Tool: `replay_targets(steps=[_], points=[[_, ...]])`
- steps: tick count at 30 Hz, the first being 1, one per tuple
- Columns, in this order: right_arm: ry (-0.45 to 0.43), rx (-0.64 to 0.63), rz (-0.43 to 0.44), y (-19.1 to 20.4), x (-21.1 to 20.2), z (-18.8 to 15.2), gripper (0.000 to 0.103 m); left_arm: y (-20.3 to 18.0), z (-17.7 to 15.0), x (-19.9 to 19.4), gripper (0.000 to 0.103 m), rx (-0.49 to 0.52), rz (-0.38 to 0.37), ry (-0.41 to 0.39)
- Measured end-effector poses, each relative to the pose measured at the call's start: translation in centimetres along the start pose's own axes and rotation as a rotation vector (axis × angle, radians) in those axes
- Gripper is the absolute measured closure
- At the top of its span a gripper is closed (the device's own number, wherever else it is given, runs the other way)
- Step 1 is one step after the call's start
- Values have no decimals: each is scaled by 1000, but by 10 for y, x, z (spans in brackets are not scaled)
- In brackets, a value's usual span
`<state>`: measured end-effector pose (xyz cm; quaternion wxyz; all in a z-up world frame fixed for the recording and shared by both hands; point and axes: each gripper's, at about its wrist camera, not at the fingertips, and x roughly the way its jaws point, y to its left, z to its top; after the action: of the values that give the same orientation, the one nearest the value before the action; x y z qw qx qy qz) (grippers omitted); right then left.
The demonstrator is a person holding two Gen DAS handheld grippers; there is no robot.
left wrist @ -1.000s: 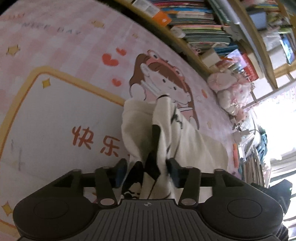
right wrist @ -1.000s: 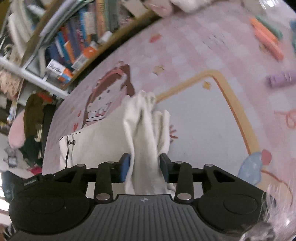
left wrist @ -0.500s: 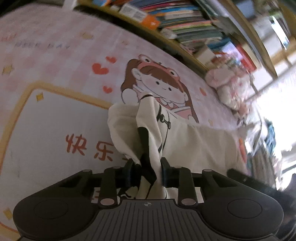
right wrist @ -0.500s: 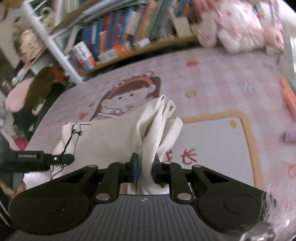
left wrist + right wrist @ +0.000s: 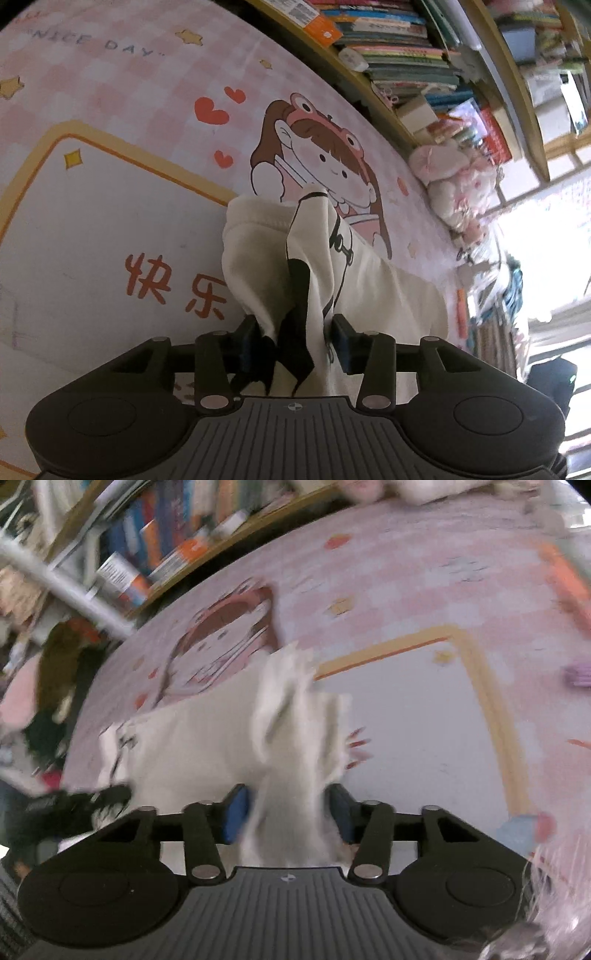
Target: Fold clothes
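Left gripper (image 5: 294,341): black two-finger tool with blue pads. Its jaws are opening, with a bunched fold of the cream-white cotton garment with black printed markings (image 5: 384,295) standing between them. The left pad (image 5: 246,341) touches the cloth; the right pad (image 5: 341,347) shows a narrow gap beside it. The pads no longer clamp the fabric.

Right gripper (image 5: 288,818): same black build, blue pads. Its jaws are also opening, and a gathered ridge of the same garment (image 5: 207,738) rises between them. This view is smeared by motion, so contact at either pad (image 5: 236,812) cannot be confirmed; clear space appears on both sides of the cloth.

Garment position: it lies on the pink checked play mat with a cartoon girl, red hearts and a yellow-bordered white panel (image 5: 110,110). Its body spreads flat across the mat between the two tools, partly covering the cartoon girl's lower edge and the white panel's border. Both ends are drawn up into peaked folds at the grippers. In the right wrist view, the tip of the other gripper shows at the garment's far end.

Surroundings: a wooden bookshelf packed with books (image 5: 406,55) runs along the mat's far edge. Pale pink plush toys (image 5: 454,188) sit beside the shelf.
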<state>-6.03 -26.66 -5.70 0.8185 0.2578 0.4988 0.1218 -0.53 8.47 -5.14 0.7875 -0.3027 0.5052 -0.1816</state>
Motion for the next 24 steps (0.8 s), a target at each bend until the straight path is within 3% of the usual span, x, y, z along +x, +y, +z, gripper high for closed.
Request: replay_targets(steps=[1,5,9,17,24], points=[[-5,-11,-3,2,1,-1,72,-1,-1,0,65,7,5,-6],[-47,-9,-10,6,-1,-7,78,-9,-4,2,78,49,32,-19],[-102,-64,-4,21,-17,-10,79,-17,-6,-10,85,47,6,-54],[-147,-117,12,43,-43,-6,83,-34,-5,-36,85,104,-34,-92],[-151,-116,7,46,-49,-6,83,-37,-3,-35,85,110,-44,-81]])
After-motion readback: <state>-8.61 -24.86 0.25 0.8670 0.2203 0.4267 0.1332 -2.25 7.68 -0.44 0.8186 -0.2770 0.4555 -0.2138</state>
